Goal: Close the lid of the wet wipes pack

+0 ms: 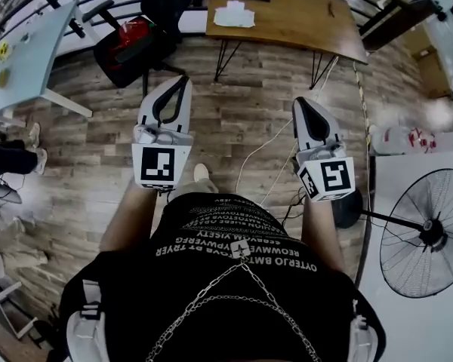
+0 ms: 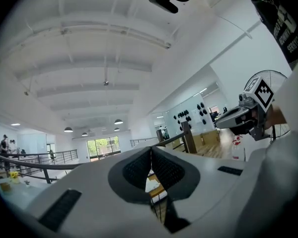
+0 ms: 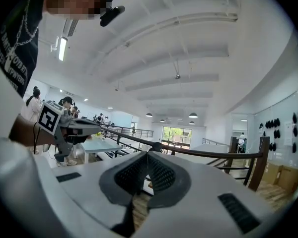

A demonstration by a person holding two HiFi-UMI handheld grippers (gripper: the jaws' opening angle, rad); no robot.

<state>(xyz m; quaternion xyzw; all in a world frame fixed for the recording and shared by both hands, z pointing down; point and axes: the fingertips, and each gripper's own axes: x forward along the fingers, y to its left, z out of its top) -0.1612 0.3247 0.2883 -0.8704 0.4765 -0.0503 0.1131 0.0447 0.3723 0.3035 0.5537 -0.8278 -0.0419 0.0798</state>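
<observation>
Wood floor (image 1: 98, 176) below; left gripper (image 1: 181, 81) and right gripper (image 1: 301, 104) both closed, empty, held level.

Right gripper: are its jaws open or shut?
Shut. In its own view the right gripper has both jaws meeting at the tips, with nothing between them.

Bright even indoor light, glowing ceiling lamps (image 3: 193, 115), strong fisheye bending, black vignetted corners, soft close foreground

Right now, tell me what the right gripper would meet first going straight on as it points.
Probably the brown wooden table ahead; the right gripper points level, so it may clear the tabletop and reach the black metal railing. Depth is unclear.
</observation>
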